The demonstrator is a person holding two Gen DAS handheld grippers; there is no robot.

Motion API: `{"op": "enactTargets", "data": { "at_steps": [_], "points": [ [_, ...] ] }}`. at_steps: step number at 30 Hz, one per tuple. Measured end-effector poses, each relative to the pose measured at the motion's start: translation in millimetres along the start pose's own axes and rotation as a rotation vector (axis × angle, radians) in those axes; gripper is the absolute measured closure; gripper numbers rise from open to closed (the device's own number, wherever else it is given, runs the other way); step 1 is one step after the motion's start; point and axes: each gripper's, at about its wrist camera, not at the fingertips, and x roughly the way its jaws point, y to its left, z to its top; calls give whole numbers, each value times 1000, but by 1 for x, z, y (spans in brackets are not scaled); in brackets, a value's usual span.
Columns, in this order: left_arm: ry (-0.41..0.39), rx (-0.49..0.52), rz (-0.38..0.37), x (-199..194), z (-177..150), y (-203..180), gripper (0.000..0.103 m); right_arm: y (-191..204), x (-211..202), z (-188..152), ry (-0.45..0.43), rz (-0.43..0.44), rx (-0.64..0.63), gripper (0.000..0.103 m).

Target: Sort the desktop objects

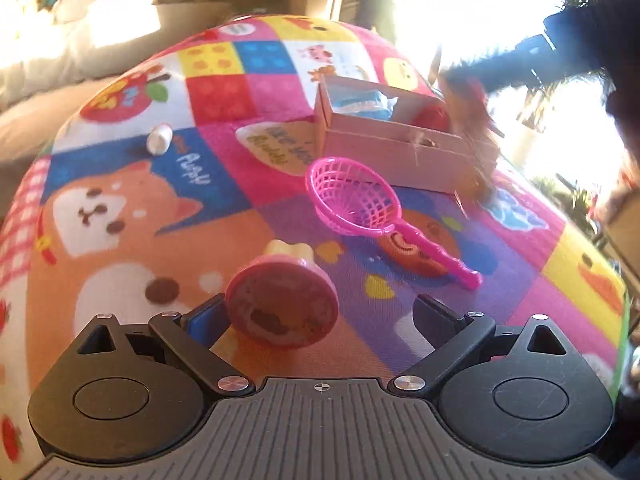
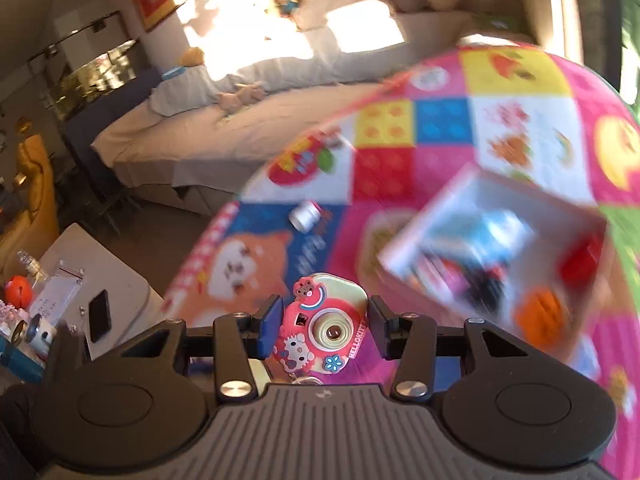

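Two tongs: my right tongs [image 2: 323,330] squeeze the pink plastic toy camera [image 2: 320,326]; carry it level over the open cardboard box [image 2: 496,256]. My left tongs [image 1: 316,320] gape wide, holding nothing, around the round pink toy dish [image 1: 281,306].

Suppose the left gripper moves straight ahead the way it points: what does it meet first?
Most likely the pink toy meat piece, lying on the patchwork mat between the open fingers of the left gripper. The pink toy strainer lies farther on; depth is uncertain.
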Motion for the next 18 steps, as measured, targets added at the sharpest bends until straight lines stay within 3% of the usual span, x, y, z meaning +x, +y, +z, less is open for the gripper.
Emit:
{"op": "enactTargets", "data": {
  "at_steps": [4,10,13,18],
  "points": [
    [-36,23,21,-6,18,-1,3,-22,3,-34,32,-18,47,53],
    [-174,-93,227,10,87,53,4,-27,3,-52,-99,-114,-57,36],
    [-135,-129,371,56,116,88,34,-28,7,-53,-113,-114,-91,35],
    [-36,-176,415,127,138,131,25,-30,17,-61,-114,-167,-134,24]
  ]
}}
